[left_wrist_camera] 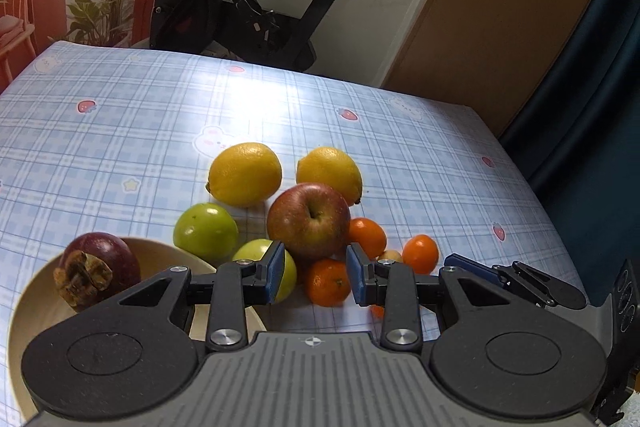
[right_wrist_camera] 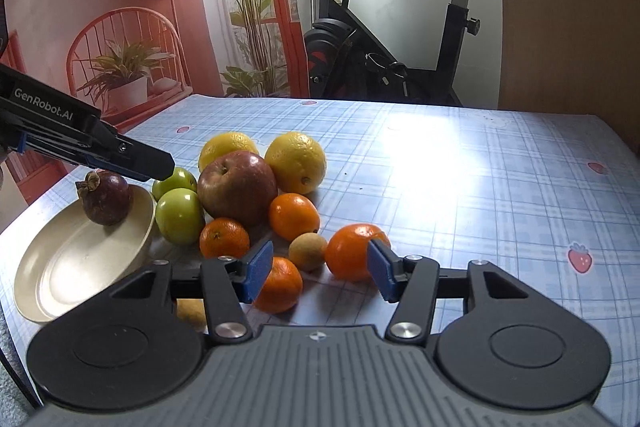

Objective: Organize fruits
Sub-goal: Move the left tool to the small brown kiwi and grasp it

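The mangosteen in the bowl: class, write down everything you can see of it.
The mangosteen is round and dark purple, with a smooth, faintly glossy rind and a dry, brown, curled calyx on top, tilted toward the left. It looks whole and uncut. It sits alone inside the cream bowl, near the far rim, resting on the bowl's inner surface. The left gripper hangs just above it without touching; the green fruits lie outside the bowl.

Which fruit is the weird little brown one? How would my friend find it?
Start at the cream bowl on the checked tablecloth, then look at the fruit pile beside it with the big red apple. At the pile's near edge sits the small brown fruit, among the tangerines. It alone is dull tan; its neighbours are bright orange.
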{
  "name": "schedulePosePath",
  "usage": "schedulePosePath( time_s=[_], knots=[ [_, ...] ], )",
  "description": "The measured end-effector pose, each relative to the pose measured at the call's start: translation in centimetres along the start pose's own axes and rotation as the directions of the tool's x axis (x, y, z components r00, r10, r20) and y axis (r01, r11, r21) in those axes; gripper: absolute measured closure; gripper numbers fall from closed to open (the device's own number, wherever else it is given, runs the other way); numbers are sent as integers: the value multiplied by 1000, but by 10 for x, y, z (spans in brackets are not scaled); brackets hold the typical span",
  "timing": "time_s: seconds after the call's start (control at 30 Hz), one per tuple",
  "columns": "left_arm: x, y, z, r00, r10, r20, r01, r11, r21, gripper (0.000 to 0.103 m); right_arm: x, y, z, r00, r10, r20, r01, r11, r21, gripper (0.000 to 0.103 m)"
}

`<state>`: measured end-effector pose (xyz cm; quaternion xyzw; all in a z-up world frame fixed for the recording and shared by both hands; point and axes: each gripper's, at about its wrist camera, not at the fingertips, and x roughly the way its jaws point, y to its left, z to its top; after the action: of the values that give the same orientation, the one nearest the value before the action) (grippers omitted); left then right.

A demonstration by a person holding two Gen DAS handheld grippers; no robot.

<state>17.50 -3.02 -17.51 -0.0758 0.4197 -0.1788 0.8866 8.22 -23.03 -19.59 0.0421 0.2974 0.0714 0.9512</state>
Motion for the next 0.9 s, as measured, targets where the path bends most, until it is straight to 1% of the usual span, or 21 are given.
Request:
schedulePosePath(
  time_s=[0.3, 0.4, 0.5, 0.63, 0.8, 0.9],
  knots=[
    [8, -14, -9, 1000, 14, 1, -14, 999, 34, 67, -3, 0, -7, 998, 55, 10, -55, 998, 2, 51],
    [8, -14, -9, 1000, 23, -2, -23, 999, 25, 67, 1, 5, -10, 997, 76, 0, -76, 997, -12, 51],
    [8, -14, -9, 1000, 27, -5, -27, 999, 23, 68, 6, 10, -12, 997, 81, -6, -81, 996, -35, 51],
    [8, -15, -9, 1000, 28, -9, -27, 999, 20, 70, 12, 10, -13, 996, 91, -12, -91, 995, -37, 51],
    [10, -15, -10, 1000, 28, -9, -28, 1000, 9, 74, 17, 8, -12, 994, 103, -26, -104, 994, -36, 55],
    [12, -15, -11, 999, 29, -14, -29, 1000, -4, 74, 20, 7, -11, 994, 108, -34, -109, 993, -34, 56]
  ],
)
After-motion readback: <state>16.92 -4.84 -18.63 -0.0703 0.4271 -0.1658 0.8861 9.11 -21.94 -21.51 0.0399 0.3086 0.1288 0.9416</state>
